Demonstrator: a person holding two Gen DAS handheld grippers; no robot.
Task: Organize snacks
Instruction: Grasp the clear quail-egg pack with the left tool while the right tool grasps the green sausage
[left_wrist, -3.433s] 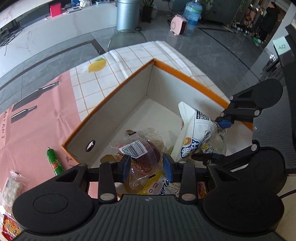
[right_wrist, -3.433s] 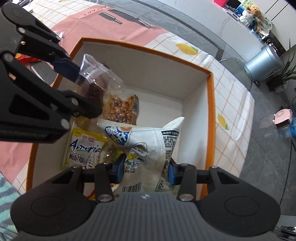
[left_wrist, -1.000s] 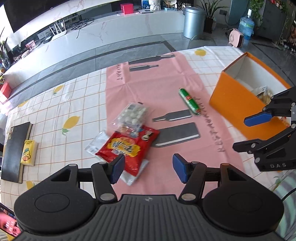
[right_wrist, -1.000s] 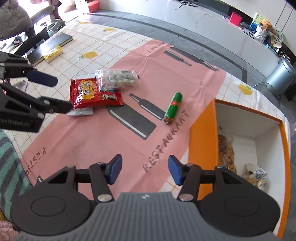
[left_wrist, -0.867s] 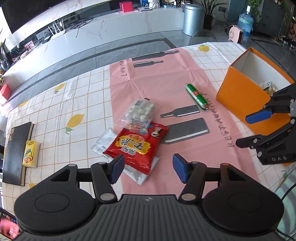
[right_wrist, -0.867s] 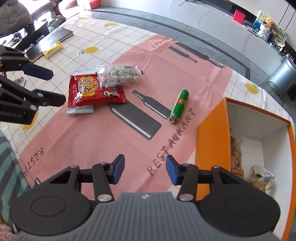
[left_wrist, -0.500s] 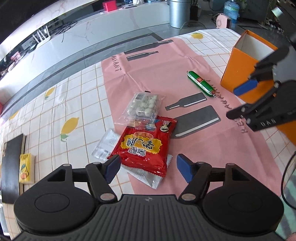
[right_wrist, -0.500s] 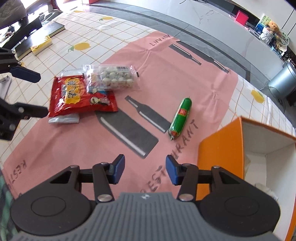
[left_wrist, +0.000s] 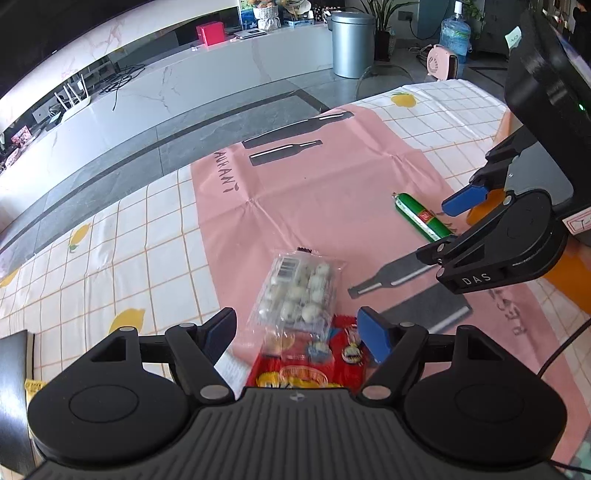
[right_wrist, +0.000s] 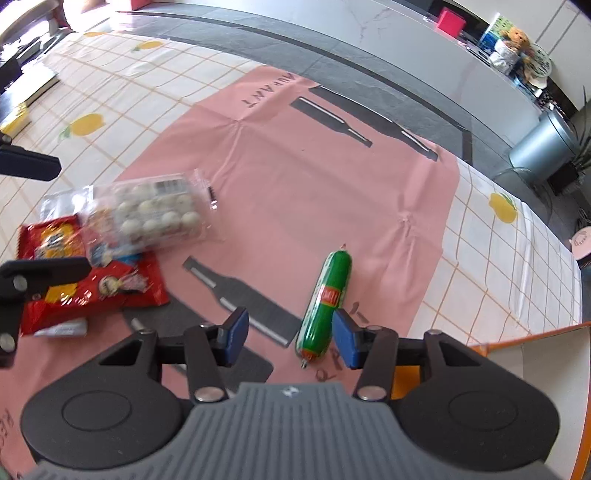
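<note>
My left gripper (left_wrist: 297, 334) is open and empty, low over a clear pack of white round sweets (left_wrist: 297, 291) that lies on a red snack bag (left_wrist: 306, 369). A silver packet (left_wrist: 231, 365) pokes out under them. My right gripper (right_wrist: 290, 338) is open and empty, with a green sausage stick (right_wrist: 327, 295) just inside its right finger (right_wrist: 347, 343). The sweets pack (right_wrist: 155, 214), red bag (right_wrist: 88, 284) and left gripper's fingers (right_wrist: 44, 269) also show in the right wrist view. The sausage (left_wrist: 421, 218) and right gripper (left_wrist: 448, 225) show in the left wrist view.
The snacks lie on a pink RESTAURANT mat (right_wrist: 314, 184) over a checked lemon tablecloth (left_wrist: 110, 251). The orange box (right_wrist: 535, 354) with white inside stands at the right. A dark book (left_wrist: 13, 387) and yellow item lie at the far left edge.
Both grippers have moved away from the orange box and come down toward the mat. The left now hovers over the sweets pack; the right has closed in on the green sausage.
</note>
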